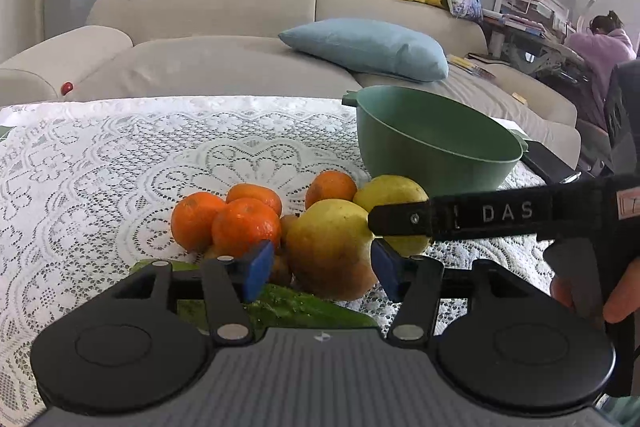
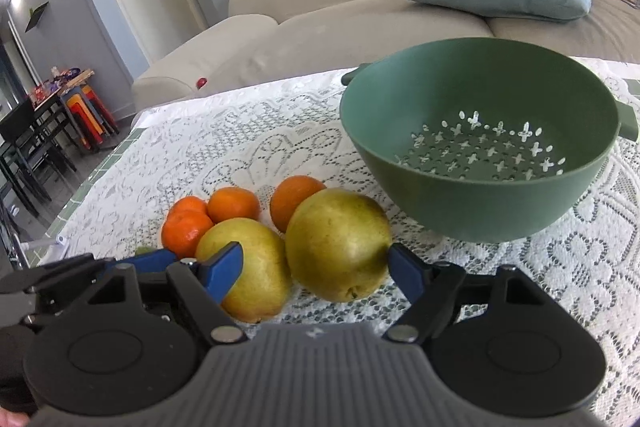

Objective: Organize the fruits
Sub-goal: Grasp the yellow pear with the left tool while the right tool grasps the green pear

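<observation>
Both tongs are closing in on the fruit pile near the front edge of the desk. The right tongs (image 2: pixel 316 269) are standing wide open around one pear (image 2: pixel 338 243), not gripping yet; the left tongs (image 1: pixel 320 265) are straddling the other pear (image 1: pixel 330 247), open too. Next they need to squeeze and lift toward the colander (image 2: pixel 480 147), sitting empty toward the far right corner. The pears are looking smooth and firm, the tangerines (image 1: pixel 224 223) dimpled, the colander hard perforated plastic, and the lace cloth (image 1: pixel 120 155) could snag.

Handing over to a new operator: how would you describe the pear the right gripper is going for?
Find the green colander on the lace tablecloth. Just in front of it lie two pears; the target pear is the one nearer the colander, between the right gripper's open fingers.
</observation>
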Demonstrator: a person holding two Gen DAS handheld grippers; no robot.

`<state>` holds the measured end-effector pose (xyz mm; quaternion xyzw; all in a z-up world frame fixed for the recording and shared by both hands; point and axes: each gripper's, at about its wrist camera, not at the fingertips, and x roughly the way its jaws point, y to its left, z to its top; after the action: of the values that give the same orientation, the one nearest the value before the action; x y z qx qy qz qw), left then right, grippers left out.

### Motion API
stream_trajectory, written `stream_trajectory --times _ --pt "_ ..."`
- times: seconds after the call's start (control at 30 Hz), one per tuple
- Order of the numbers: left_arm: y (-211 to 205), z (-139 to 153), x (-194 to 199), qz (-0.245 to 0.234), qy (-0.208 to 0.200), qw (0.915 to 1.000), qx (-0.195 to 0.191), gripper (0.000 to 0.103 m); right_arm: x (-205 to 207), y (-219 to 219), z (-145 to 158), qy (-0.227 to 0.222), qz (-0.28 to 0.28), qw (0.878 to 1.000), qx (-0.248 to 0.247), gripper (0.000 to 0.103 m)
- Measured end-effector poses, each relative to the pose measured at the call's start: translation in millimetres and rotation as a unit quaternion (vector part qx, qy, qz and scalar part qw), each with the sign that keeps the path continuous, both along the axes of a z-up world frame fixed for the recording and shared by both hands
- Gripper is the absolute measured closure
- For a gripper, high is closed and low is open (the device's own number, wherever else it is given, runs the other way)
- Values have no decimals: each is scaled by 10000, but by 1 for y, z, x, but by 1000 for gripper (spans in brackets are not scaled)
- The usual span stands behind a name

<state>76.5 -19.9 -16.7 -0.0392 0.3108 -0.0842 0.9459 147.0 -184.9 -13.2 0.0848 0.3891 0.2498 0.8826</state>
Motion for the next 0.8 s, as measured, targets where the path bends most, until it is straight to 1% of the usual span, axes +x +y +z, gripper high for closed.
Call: stream_trajectory --times 0.07,0.13,0.23,0.33,0.4,0.5,0.8 --pt "-2 -2 0 4 -4 10000 83 35 2 -1 0 32 -72 9999 90 26" --pt "-6 -4 1 -18 -34 9999 155 32 4 -2 -1 76 -178 9997 160 28" --pt "-10 -6 5 -32 -44 9998 216 30 7 -1 -2 76 -254 9996 135 29" --pt "-14 -7 8 -89 -22 9998 168 30 11 -1 -5 230 -368 9988 232 28" --pt "-18 -8 10 -68 -40 9997 210 25 14 -5 -8 348 -446 9977 366 28" --pt "-22 -10 13 -16 -52 9996 295 23 19 -7 -11 470 -533 9962 509 28" --pt "-27 -18 23 197 -28 9989 429 22 27 -12 -23 841 -726 9896 919 28"
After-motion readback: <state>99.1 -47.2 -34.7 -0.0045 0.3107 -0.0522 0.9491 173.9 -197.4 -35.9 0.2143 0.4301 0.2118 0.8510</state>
